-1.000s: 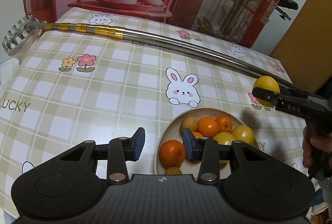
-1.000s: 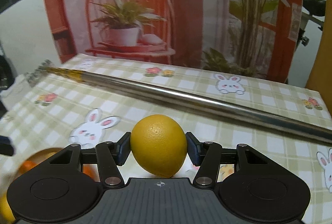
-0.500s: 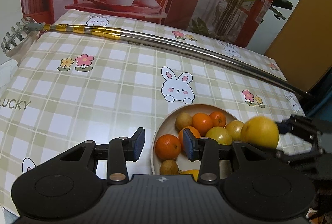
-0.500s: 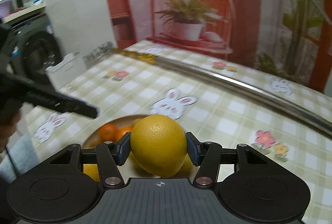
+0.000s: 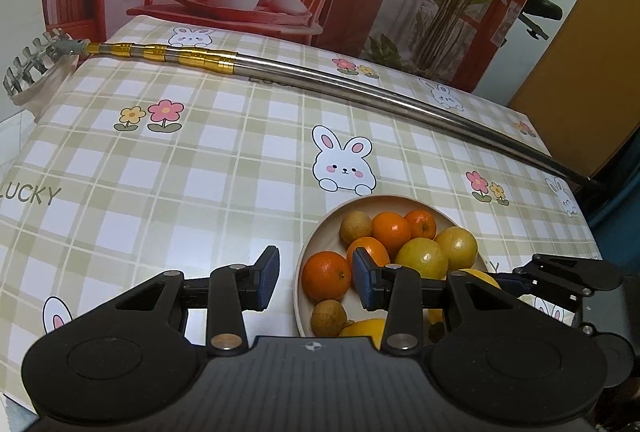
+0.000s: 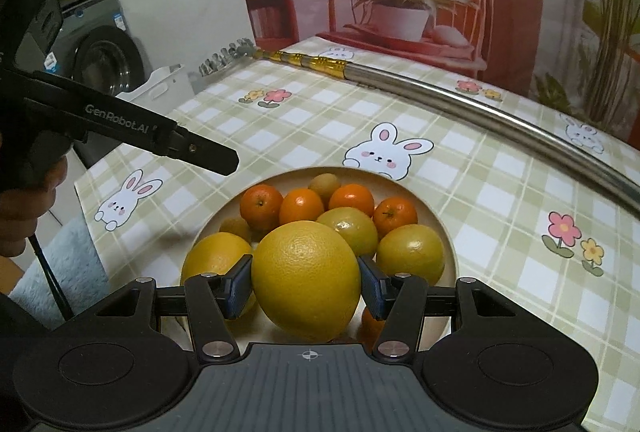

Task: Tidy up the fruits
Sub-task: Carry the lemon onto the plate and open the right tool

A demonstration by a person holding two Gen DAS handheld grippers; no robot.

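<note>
A cream bowl (image 5: 306, 256) (image 6: 442, 228) on the checked tablecloth holds several oranges (image 5: 326, 276), yellow citrus fruits (image 5: 422, 258) and small brownish fruits (image 5: 329, 318). My right gripper (image 6: 306, 282) is shut on a large yellow citrus (image 6: 306, 278) and holds it low over the near side of the bowl. In the left wrist view the right gripper (image 5: 560, 272) comes in from the right at the bowl's edge. My left gripper (image 5: 314, 278) is open and empty, its jaws straddling the bowl's left rim. It shows in the right wrist view (image 6: 192, 147) at the left.
A long steel pole with gold bands (image 5: 320, 81) (image 6: 460, 99) lies across the far side of the table, its comb-like head (image 5: 30, 61) at the left corner. A washing machine (image 6: 104, 43) stands beyond the table's left edge.
My right gripper has carried the yellow citrus from the table's right side to over the bowl and lowered it. The left gripper has stayed open and nearly still.
</note>
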